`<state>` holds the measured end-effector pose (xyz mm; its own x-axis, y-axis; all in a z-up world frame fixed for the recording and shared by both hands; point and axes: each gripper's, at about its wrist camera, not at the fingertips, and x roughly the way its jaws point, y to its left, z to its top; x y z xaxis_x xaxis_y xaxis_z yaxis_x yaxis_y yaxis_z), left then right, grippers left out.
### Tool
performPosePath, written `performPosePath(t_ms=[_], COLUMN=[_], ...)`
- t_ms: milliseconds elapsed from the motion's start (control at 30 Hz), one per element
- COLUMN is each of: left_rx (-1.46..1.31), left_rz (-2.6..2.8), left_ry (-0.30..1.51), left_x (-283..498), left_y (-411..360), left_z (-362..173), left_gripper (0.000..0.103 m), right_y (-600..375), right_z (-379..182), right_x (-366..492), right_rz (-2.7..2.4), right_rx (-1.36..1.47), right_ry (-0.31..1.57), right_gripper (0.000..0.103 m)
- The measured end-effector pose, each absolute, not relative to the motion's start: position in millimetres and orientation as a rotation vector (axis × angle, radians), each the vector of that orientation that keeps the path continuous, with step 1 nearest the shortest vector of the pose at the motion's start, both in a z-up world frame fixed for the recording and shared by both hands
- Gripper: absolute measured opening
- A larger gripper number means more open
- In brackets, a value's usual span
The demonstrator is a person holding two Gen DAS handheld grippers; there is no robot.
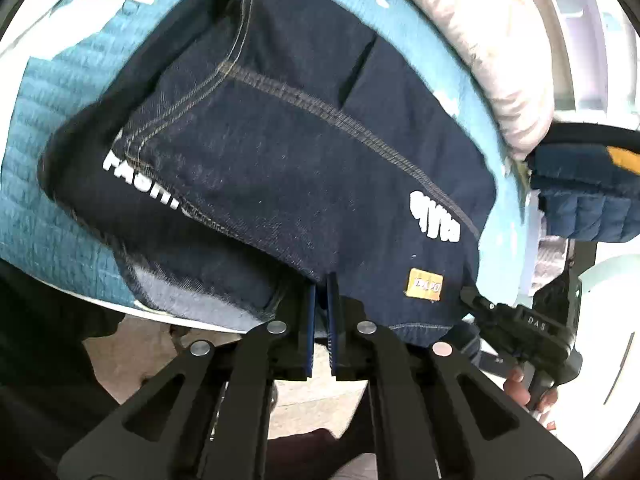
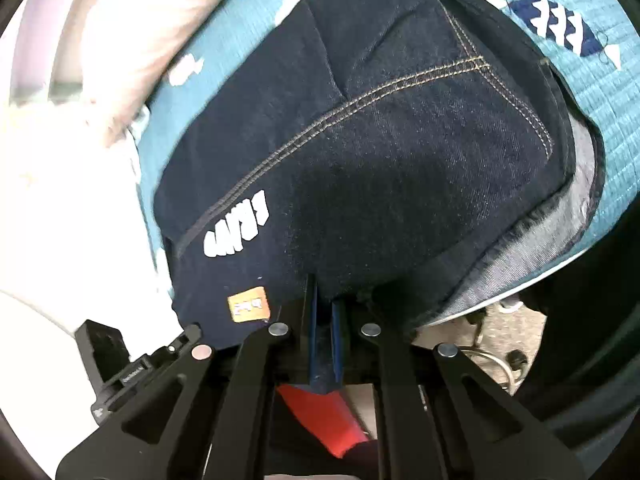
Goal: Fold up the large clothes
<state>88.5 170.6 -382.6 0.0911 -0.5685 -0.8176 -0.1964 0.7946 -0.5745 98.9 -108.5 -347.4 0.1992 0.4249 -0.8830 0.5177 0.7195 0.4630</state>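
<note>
both grippers pinch the near hem of folded jeans

left gripper (image 1: pixel 323 280) and right gripper (image 2: pixel 324 292) each have their blue pads pressed together on the near edge of the dark denim jeans (image 1: pixel 288 136), which lie folded on a teal quilted bedspread (image 1: pixel 52 216) beside a pale pink pillow (image 1: pixel 492 44); white lettering (image 2: pixel 236 232) and an orange patch (image 2: pixel 249 304) show on the top layer
</note>
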Motion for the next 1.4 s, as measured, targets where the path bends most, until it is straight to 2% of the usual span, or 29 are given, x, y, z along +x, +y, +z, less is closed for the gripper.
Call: performPosePath(t_ms=[100,167,200,233,267,300,333,433,500,533,567,600,667,800,867,933,1033,1100,1133,1200,1267,1333,1400], left_rx=[-0.68,-0.647,-0.621,-0.61,-0.593,-0.576,-0.548,-0.485,-0.503,-0.533,-0.533,-0.495,-0.395,-0.202,-0.106,-0.039,-0.031,-0.013,-0.024,-0.001,0.026,-0.001,-0.186], left_rz=[-0.253,-0.241,-0.242,-0.242,-0.245,-0.239,-0.216,-0.197,-0.225,-0.263,-0.29,-0.301,-0.322,-0.368,-0.34,-0.3,-0.305,-0.319,-0.324,-0.278,-0.22,-0.163,-0.192], left_ry=[1.575,1.586,1.588,1.583,1.577,1.573,1.557,1.515,1.496,1.476,1.47,1.484,1.498,1.532,1.573,1.602,1.571,1.567,1.576,1.567,1.533,1.575,1.607], left_x=[88.6,90.8,90.7,90.0,90.1,90.0,90.2,86.1,85.3,85.0,87.7,92.2,99.0,105.5,106.9,108.6,105.9,103.6,103.4,104.8,108.4,113.3,120.8], left_y=[169.4,165.7,164.5,165.2,166.4,168.1,171.6,177.8,178.3,174.1,166.4,154.3,131.5,91.9,78.0,72.0,73.3,76.7,81.3,92.8,114.5,137.4,164.6], left_z=[-421.8,-429.4,-427.3,-422.8,-415.3,-409.1,-399.0,-372.0,-360.8,-357.3,-356.7,-358.0,-361.3,-377.9,-397.5,-423.6,-426.0,-420.9,-417.6,-409.0,-401.9,-417.2,-443.1], left_gripper=[0.004,0.008,0.009,0.015,0.027,0.035,0.05,0.053,0.064,0.075,0.076,0.076,0.075,0.073,0.06,0.051,0.048,0.036,0.021,0.004,0.004,0.002,0.003], right_y=[-107.3,-105.7,-107.1,-109.4,-112.4,-115.2,-119.6,-126.9,-123.0,-117.2,-110.0,-97.3,-71.6,-23.1,-2.7,4.4,-1.4,-5.4,-8.2,-20.1,-41.6,-73.6,-102.3], right_z=[-385.4,-406.7,-409.0,-406.2,-399.8,-393.5,-380.9,-343.6,-317.5,-311.8,-310.7,-312.4,-323.9,-364.7,-388.3,-413.0,-431.6,-422.4,-414.2,-400.4,-389.3,-392.5,-416.6], right_x=[97.2,97.6,96.1,94.2,92.2,89.6,86.8,85.5,91.1,97.2,104.0,112.6,125.6,133.6,137.2,136.5,134.9,134.7,135.4,135.6,131.9,129.6,125.9], right_rz=[-0.159,-0.193,-0.205,-0.216,-0.219,-0.211,-0.193,-0.157,-0.104,-0.059,-0.027,0.02,0.067,0.165,0.157,0.105,0.104,0.076,0.065,0.037,-0.055,-0.169,-0.255], right_rx=[0.821,0.814,0.827,0.831,0.827,0.834,0.843,0.785,0.719,0.678,0.659,0.635,0.588,0.541,0.48,0.433,0.493,0.472,0.437,0.417,0.356,0.337,0.368], right_ry=[1.485,1.504,1.502,1.509,1.522,1.517,1.49,1.421,1.365,1.359,1.357,1.37,1.416,1.534,1.573,1.612,1.606,1.599,1.582,1.557,1.521,1.52,1.543], right_gripper=[0.008,0.019,0.022,0.032,0.045,0.048,0.048,0.047,0.044,0.034,0.022,0.018,0.011,0.008,0.004,0.0,0.0,0.0,0.0,0.0,0.002,0.002,0.0])
